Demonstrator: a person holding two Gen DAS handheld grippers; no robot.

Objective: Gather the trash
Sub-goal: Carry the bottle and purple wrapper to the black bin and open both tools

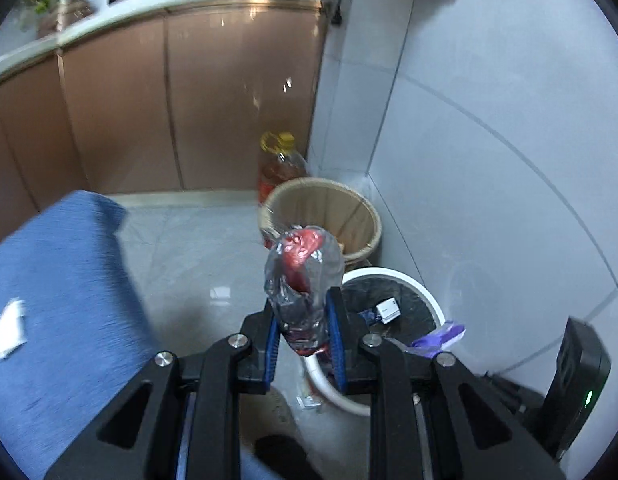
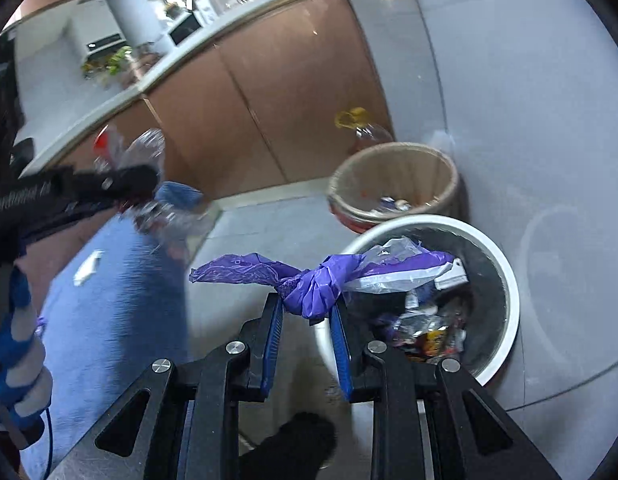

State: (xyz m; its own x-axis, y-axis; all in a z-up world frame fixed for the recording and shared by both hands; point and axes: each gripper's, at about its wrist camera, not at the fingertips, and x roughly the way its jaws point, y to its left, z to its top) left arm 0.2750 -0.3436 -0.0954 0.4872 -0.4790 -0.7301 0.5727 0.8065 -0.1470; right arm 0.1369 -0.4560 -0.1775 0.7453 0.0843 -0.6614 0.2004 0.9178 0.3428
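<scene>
A: In the corner by the wall, what stands there?

B: A white bin with a dark liner, already holding wrappers and a small box. Just behind it is a tan basket, and behind that an oil jug against the brown cabinets.

A: And the left tongs?

B: Clamped on a crushed clear bottle with a red label inside. It stands up out of the blue pads, just left of the white bin's rim.

A: The right tongs?

B: Clamped on the knot of a purple bag. One end trails left, over the floor; the other end, with clear plastic, lies over the bin's opening.

A: Anything else nearby?

B: A blue cloth lies at the left, with a white scrap on it. In the right view the left tongs and bottle show, blurred, above that cloth.
</scene>
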